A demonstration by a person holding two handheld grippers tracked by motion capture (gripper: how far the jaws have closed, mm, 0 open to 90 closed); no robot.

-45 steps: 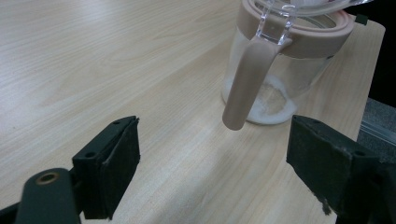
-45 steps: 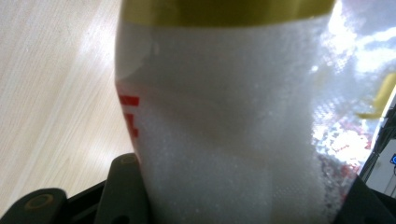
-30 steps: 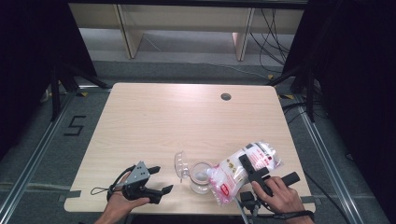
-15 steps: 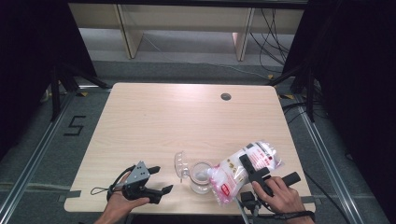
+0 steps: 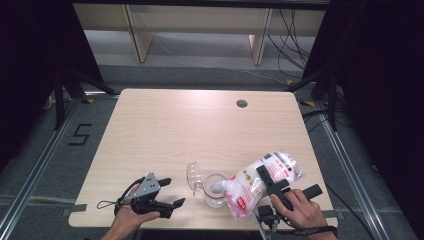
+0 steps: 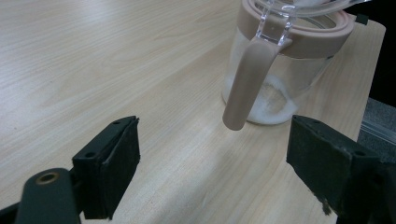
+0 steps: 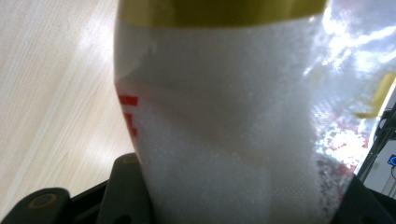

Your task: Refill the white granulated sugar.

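A clear glass jar (image 5: 215, 190) with a pink rim stands near the table's front edge, its hinged lid (image 5: 192, 176) swung open to the left. A thin layer of white grains (image 6: 275, 106) lies on its bottom, and a pink clasp (image 6: 243, 81) hangs down its side. My right gripper (image 5: 270, 181) is shut on a clear bag of white grains (image 5: 252, 186) with red print. The bag tilts down to the left, its low end over the jar's mouth. In the right gripper view the bag (image 7: 219, 116) sits between the jaws. My left gripper (image 5: 172, 192) rests open left of the jar, nothing between its pads (image 6: 114, 163).
The pale wooden table (image 5: 200, 130) has a round cable hole (image 5: 242, 103) at the back right. Wooden shelf legs and cables stand on the floor beyond it. Black curtains hang on both sides.
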